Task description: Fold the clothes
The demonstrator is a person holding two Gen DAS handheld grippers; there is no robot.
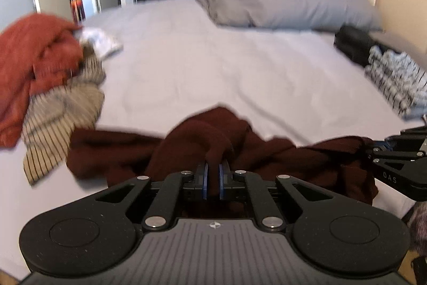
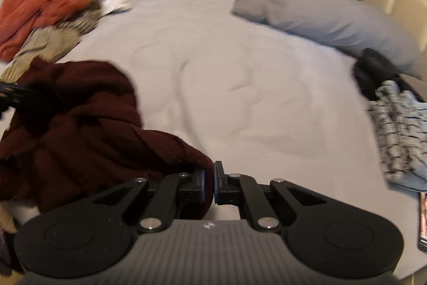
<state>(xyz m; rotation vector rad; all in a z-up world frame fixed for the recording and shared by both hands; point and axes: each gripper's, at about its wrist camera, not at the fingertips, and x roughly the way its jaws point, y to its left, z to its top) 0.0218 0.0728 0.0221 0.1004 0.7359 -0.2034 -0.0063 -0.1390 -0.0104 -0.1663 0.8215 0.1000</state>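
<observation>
Flanking the bare sheet (image 1: 186, 66), orange-striped pile (image 1: 40, 66) left, both grippers' fingers (image 1: 213, 178) pinching maroon garment (image 2: 80, 119)

Garment (image 1: 186, 151) on bed (image 1: 213, 66) (near edge), clothes heap (image 1: 40, 66) left, pillow (image 1: 280, 4) behind

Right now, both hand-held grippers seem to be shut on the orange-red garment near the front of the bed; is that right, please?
Not quite: the left hand-held gripper and right hand-held gripper are shut on the dark maroon garment, as both wrist views show. The orange-red garment lies untouched, farther left.
</observation>
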